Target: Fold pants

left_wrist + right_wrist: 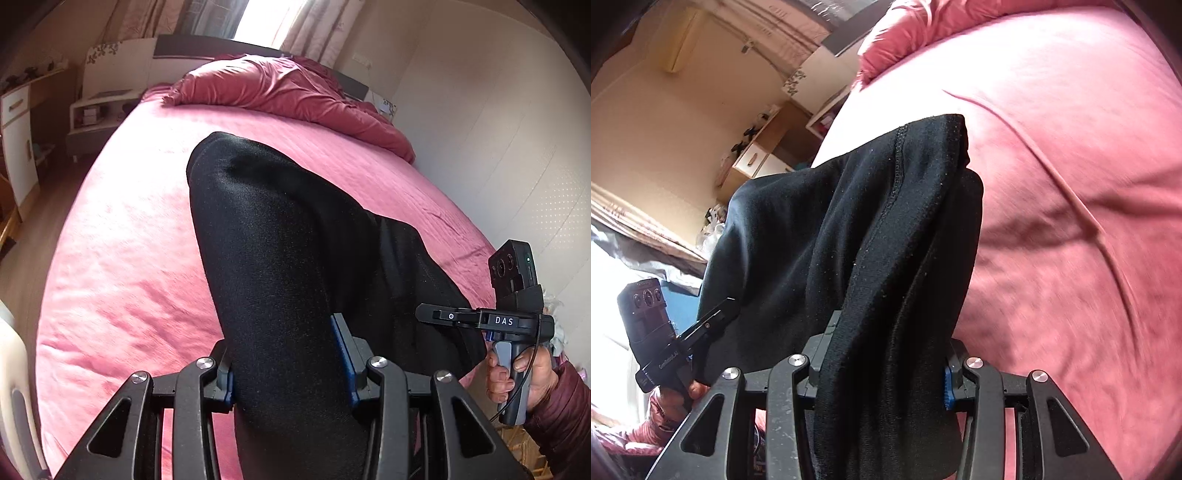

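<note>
Black pants (pixel 280 236) lie over the pink bed (pixel 129 240), stretched between my two grippers. My left gripper (pixel 288 365) is shut on the pants, the cloth bunched between its fingers (pixel 341 343). My right gripper (pixel 882 369) is shut on the pants (pixel 849 221) near a stitched hem and holds them above the bed (pixel 1071 184). The right gripper also shows in the left wrist view (pixel 461 317), beside the pants' right edge. The left gripper shows in the right wrist view (pixel 713 317) at the lower left.
A crumpled pink duvet (pixel 288 92) lies at the head of the bed. A white cabinet (pixel 18 140) and a low nightstand (pixel 99 114) stand to the left. A pale wall (pixel 498 129) runs along the bed's right side.
</note>
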### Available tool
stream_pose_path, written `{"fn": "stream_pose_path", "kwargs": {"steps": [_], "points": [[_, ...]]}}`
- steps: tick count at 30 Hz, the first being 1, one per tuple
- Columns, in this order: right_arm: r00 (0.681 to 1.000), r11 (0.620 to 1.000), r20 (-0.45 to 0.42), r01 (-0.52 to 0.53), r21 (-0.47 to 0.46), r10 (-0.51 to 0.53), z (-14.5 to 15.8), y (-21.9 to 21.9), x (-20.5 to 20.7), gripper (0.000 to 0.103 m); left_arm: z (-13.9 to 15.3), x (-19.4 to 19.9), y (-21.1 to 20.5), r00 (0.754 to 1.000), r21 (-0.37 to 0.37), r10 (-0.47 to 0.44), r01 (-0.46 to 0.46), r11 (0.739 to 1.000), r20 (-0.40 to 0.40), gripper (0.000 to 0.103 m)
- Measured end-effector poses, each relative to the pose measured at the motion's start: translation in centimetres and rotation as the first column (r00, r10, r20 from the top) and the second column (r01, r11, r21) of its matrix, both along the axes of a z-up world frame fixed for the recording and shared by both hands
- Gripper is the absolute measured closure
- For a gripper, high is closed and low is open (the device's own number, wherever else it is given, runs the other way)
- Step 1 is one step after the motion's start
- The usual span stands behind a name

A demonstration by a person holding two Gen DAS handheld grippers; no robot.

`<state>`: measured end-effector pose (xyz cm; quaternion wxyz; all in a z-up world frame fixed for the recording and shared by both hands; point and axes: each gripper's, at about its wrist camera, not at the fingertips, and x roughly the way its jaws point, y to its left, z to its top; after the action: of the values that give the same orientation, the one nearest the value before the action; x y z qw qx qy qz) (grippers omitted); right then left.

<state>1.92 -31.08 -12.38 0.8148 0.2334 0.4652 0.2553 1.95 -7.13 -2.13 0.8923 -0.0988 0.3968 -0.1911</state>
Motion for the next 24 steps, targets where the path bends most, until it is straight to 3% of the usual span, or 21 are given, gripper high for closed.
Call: {"fn": "stream_pose_path", "kwargs": {"steps": [10,16,20,22,24], "points": [[0.998,0.999,0.035,-0.044,-0.018,0.044,1.6,3.5,7.3,0.060,0.9,4.6,3.9,0.998,0.010,0.067,-0.067,0.998,0.022,0.061],[0.998,0.998,0.026,-0.053,-0.039,0.054,1.7,4.6,11.6,0.060,0.2,8.4,6.2,0.995,-0.019,0.101,-0.102,0.995,-0.025,0.060],[0.998,0.997,-0.036,-0.048,-0.054,0.046,-0.3,5.6,14.5,0.060,-2.8,11.3,8.3,0.979,-0.075,0.139,-0.151,0.986,-0.152,0.060],[0.994,0.993,-0.096,-0.054,-0.101,0.044,-3.0,6.3,15.6,0.056,-6.8,13.1,9.7,0.941,-0.117,0.158,-0.201,0.973,-0.300,0.059],[0.990,0.994,-0.134,-0.046,-0.095,0.033,-5.5,6.4,16.0,0.046,-10.5,13.6,10.9,0.905,-0.136,0.180,-0.249,0.959,-0.386,0.044]]}}
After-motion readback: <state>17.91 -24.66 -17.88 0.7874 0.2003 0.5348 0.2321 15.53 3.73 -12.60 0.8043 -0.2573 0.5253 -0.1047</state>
